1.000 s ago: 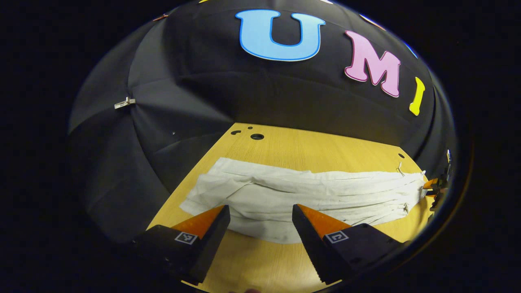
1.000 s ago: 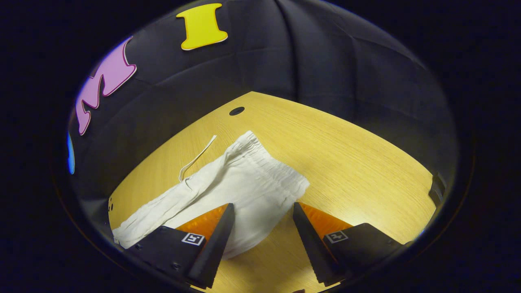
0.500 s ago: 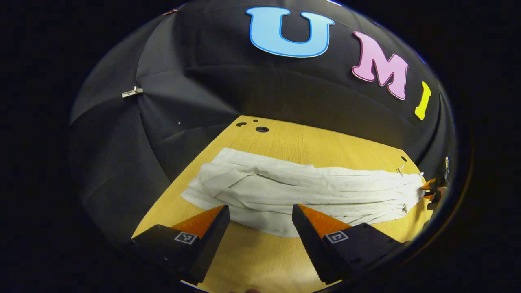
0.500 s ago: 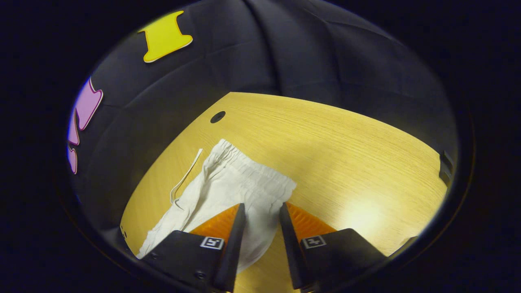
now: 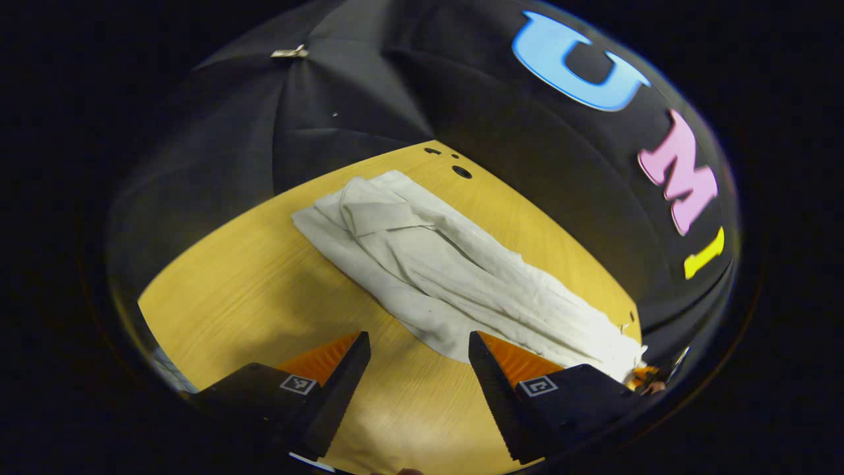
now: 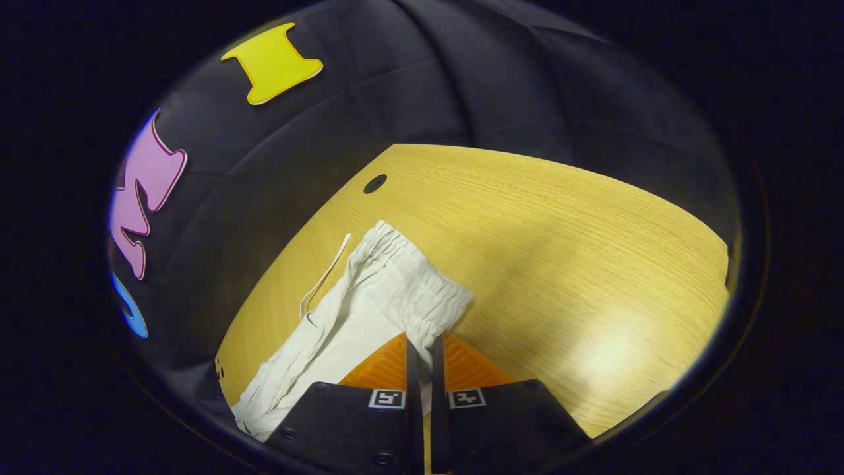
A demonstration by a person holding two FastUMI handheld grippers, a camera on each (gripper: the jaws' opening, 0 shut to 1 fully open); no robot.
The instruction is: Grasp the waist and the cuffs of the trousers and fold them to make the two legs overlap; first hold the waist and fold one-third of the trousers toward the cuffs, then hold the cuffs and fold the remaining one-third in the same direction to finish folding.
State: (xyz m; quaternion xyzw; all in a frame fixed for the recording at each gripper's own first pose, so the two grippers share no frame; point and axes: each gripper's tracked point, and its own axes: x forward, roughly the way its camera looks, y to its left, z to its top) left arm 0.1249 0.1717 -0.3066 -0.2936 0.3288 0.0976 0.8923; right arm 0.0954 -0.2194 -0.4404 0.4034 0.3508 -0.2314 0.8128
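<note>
Gripping the waist: my right gripper point(image 6: 425, 353) has its jaws clamped on the near corner of the gathered waistband point(image 6: 415, 284) of the white trousers point(image 5: 448, 277), which lie as one long crumpled strip across the wooden surface point(image 6: 560, 251). My left gripper point(image 5: 415, 346) hovers with its jaws wide apart above bare wood, just short of the strip's near edge and well away from the cuffs point(image 5: 356, 204). I judge this to be the opening step, the waist taken and the cuff end not yet held, so the legs cannot be laid over each other. The next move calls for my left jaws to travel along the strip to the cuffs and close there, without dragging the cloth. The left gripper view gives the full length of the trousers, cuffs at the far end. The right gripper view gives the elastic puckers of the waistband, a loose drawstring point(image 6: 326, 270) trailing on the wood beside it, and the pinch itself.
</note>
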